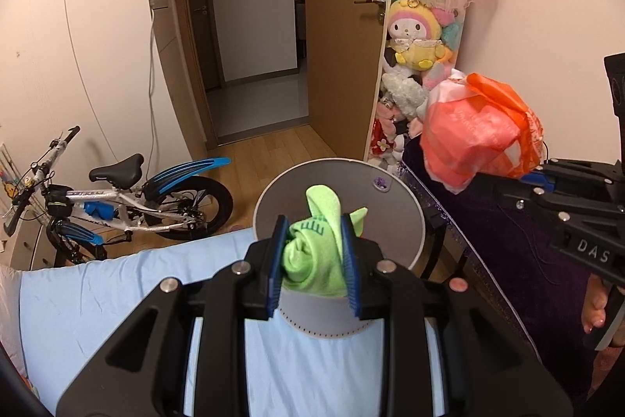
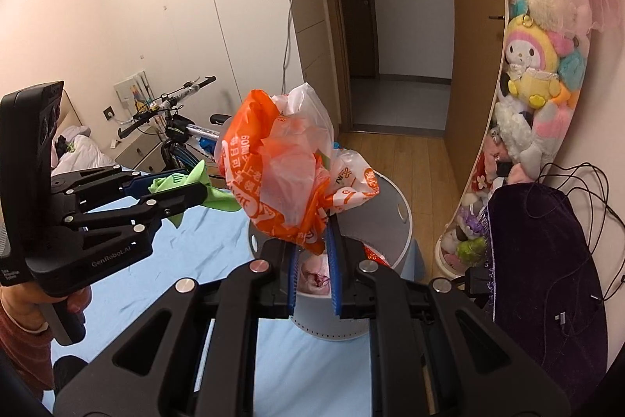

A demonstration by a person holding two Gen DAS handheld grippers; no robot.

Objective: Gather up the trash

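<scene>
Carrying two pieces of trash toward one bin (image 1: pixel 394 217), the person was mid-delivery. The left gripper (image 1: pixel 312 253) was clenched on one green cloth (image 1: pixel 316 253), which bulged ahead of its jaws with the bin mouth just beyond. The right gripper (image 2: pixel 314 260) pinched one crumpled orange bag (image 2: pixel 281 174), bunched above its jaws and over the bin, which already held some pink scraps. Judging by this, each gripper next needed lowering over the opening before letting go.
</scene>
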